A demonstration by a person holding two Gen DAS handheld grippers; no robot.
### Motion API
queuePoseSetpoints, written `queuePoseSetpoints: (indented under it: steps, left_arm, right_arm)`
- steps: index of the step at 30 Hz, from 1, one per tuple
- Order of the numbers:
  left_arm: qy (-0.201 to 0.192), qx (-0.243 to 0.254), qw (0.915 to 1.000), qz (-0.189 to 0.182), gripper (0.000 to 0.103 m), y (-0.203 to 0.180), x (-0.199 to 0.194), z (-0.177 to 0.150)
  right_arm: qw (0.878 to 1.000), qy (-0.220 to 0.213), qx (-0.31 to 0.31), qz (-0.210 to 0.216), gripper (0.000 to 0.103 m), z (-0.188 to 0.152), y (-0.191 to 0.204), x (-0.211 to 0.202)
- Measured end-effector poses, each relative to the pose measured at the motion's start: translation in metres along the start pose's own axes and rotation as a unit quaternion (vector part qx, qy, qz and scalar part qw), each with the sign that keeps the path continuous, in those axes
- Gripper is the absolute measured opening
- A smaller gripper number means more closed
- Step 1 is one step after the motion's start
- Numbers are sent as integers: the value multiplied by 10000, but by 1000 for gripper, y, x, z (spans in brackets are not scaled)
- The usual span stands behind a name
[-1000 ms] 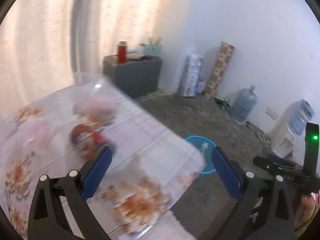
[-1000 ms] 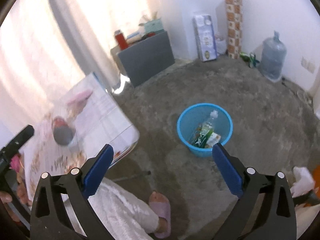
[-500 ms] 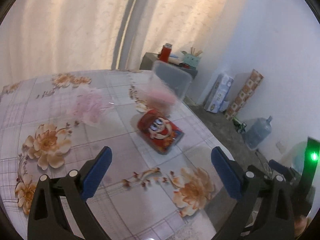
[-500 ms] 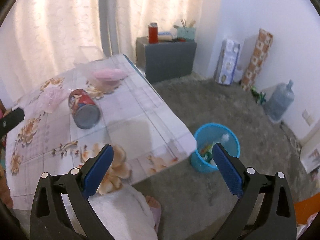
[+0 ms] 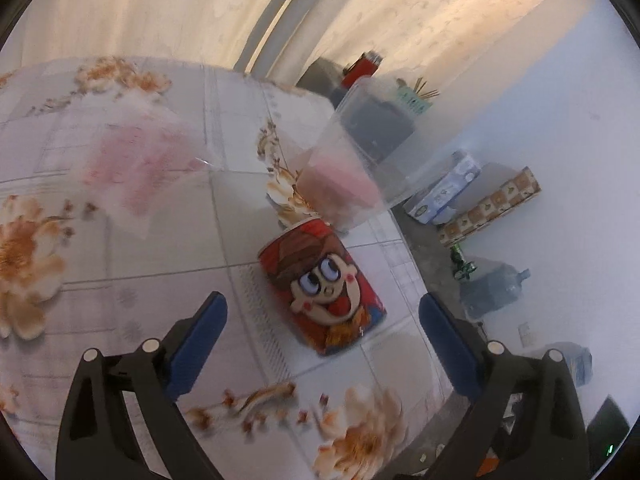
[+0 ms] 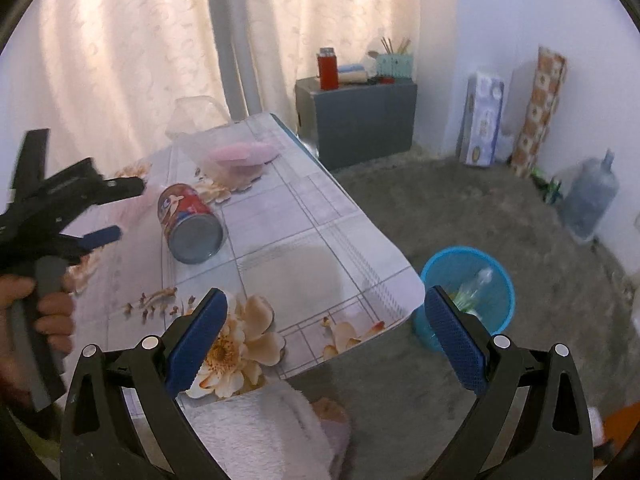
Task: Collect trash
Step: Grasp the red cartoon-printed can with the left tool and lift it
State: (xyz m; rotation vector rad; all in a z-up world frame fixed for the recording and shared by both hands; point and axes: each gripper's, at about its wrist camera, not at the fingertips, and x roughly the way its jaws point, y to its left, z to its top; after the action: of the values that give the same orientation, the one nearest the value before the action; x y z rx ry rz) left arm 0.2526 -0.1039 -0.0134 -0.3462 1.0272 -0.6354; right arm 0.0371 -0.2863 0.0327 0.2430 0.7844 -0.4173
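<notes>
1. Soft daylight comes through the pale curtains (image 6: 140, 52), glowing warm and slightly overexposed.
2. The left wrist view is motion-blurred, smearing the clear plastic container (image 5: 352, 160); the red can (image 5: 324, 292) stays sharper.
3. Fisheye bending curves the edges, with black corner vignettes.
4. A soft shadow lies on the table (image 6: 304, 264).

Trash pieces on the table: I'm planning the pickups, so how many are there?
3. A red cartoon can lies on its side mid-table; a pink crumpled wrapper lies left of it; a clear container holding something pink sits at the far edge. More may be hidden.
</notes>
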Motion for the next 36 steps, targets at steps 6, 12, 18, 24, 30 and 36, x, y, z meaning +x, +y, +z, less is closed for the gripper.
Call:
queuePoseSetpoints:
  steps: [6,12,18,24,30,36]
  left_arm:
    - [166,-94,9986,502,87,-8,39,12]
    - [303,-174,9973,645,79,-7,61,9]
    - [192,-90,9981,580,77,-8,64,4]
    - [117,-74,9986,506,76,-1,55,1]
    - [77,149,9983,564,76,14,35,-8]
    - [97,532,9966,618,76,38,-1,-29]
  right_arm:
    - [9993,269,233,107,95,-5,-8,15]
    - [9986,364,339,159,95,-6,-11,22]
    - [9982,365,427,205,95,-7,-16,19]
    - [9982,382,414,203,95,-6,-18,16]
    - [9984,357,390,179,95,-8,-19,10]
    - [9984,420,341,175,95,-12,-18,9]
